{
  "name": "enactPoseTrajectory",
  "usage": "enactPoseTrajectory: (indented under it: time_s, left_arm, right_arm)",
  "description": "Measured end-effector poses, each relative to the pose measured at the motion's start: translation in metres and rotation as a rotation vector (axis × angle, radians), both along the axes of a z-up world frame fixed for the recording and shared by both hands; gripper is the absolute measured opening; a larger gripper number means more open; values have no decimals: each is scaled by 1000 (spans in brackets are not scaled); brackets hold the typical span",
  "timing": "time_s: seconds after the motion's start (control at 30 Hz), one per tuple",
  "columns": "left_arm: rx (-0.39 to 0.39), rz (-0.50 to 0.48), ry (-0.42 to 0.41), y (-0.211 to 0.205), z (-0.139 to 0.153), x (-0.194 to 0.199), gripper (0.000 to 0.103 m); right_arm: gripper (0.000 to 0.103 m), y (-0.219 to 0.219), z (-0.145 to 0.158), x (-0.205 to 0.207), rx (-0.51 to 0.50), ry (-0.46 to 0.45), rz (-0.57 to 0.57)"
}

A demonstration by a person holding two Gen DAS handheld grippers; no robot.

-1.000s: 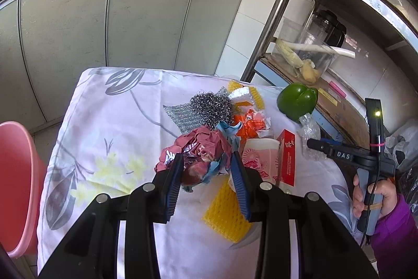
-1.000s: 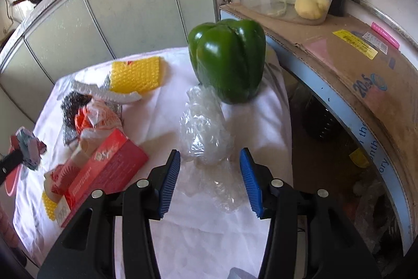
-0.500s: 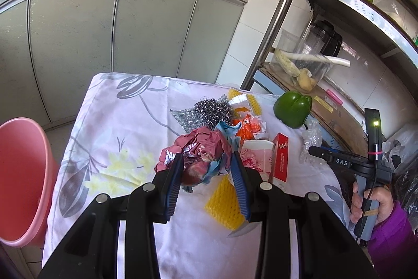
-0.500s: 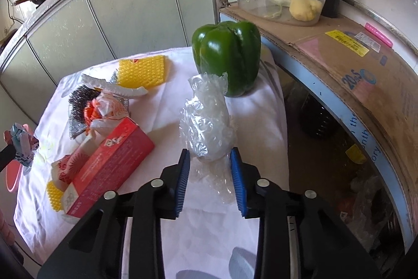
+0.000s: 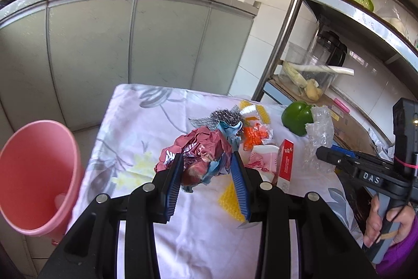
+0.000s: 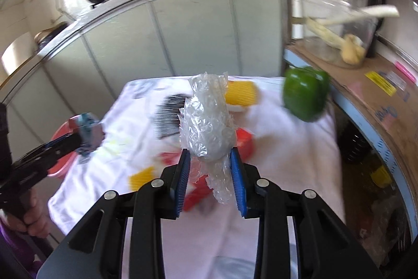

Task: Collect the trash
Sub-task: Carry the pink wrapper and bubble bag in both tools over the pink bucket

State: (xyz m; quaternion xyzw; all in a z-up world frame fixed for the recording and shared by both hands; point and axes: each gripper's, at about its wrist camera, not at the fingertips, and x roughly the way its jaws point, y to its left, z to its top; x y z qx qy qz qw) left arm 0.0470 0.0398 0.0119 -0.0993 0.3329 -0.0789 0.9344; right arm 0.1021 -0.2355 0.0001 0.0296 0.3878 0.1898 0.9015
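- While the left gripper (image 5: 206, 169) clamped a crumpled wad of maroon, pink and pale-blue wrappers (image 5: 201, 148) between its blue pads, the wad hung above the table, clear of the cloth.
- The right gripper (image 6: 210, 169) was closed on a crinkled clear plastic bag (image 6: 206, 127), which stood up between its blue pads and trailed a tail below them, also off the table.
- Under both lay the table's white floral tablecloth (image 5: 135, 137), with its left half bare and its near edge free.
- The clutter sat along the right half: a red and white carton (image 5: 286, 161), an orange and white wrapper (image 5: 257, 134), a silver steel-wool scourer (image 5: 226, 117), and yellow mesh foam pieces (image 5: 230, 200) near the front and at the back.
- A glossy green bell pepper (image 6: 305, 93) stood near the table's far right corner, close to the shelf.
- A round pink plastic bin (image 5: 34, 174) stood open just off the table's left edge, with clear air above its rim.
- A metal rack with a cardboard-lined shelf (image 6: 365, 80) hemmed in the right side; grey cabinet doors (image 5: 130, 43) closed off the space beyond the far edge.
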Motion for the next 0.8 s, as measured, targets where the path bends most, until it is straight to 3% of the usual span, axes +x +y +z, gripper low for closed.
enactPoseTrajectory:
  time_s: [0.47,0.8]
  left_arm:
    - [61,155,-54,52,15,-32,37]
    - [76,325,-31,106,10,-41,37]
  right_arm:
    - [32,100,17,-14,4,-7,230]
    - [32,176,18,-13,13,-1,367]
